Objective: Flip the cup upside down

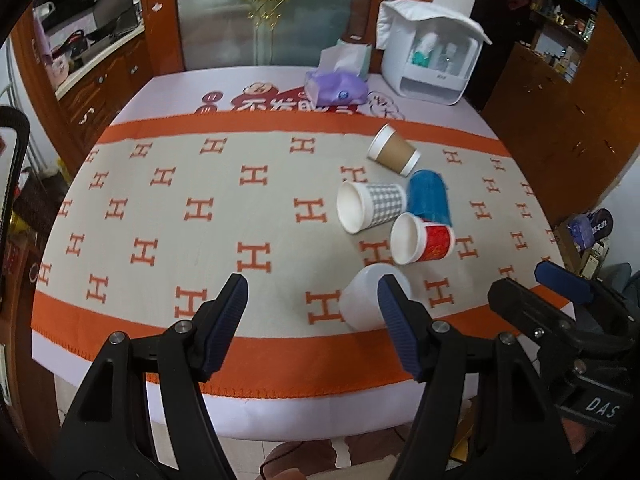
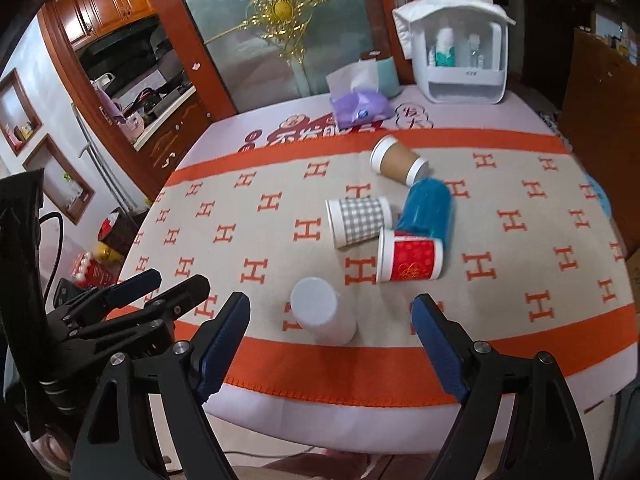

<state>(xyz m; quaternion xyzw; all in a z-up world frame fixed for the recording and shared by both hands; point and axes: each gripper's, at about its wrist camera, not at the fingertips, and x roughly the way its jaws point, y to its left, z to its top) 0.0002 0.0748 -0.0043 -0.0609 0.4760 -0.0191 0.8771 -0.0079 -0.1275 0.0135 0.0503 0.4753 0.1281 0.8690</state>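
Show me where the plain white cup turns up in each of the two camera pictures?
Left wrist view: the white cup sits low and right of centre, partly behind the left gripper's right finger.
Right wrist view: it stands low and just left of centre, between the right gripper's fingers.
Shared landmark: the red cup, lying just beyond it.
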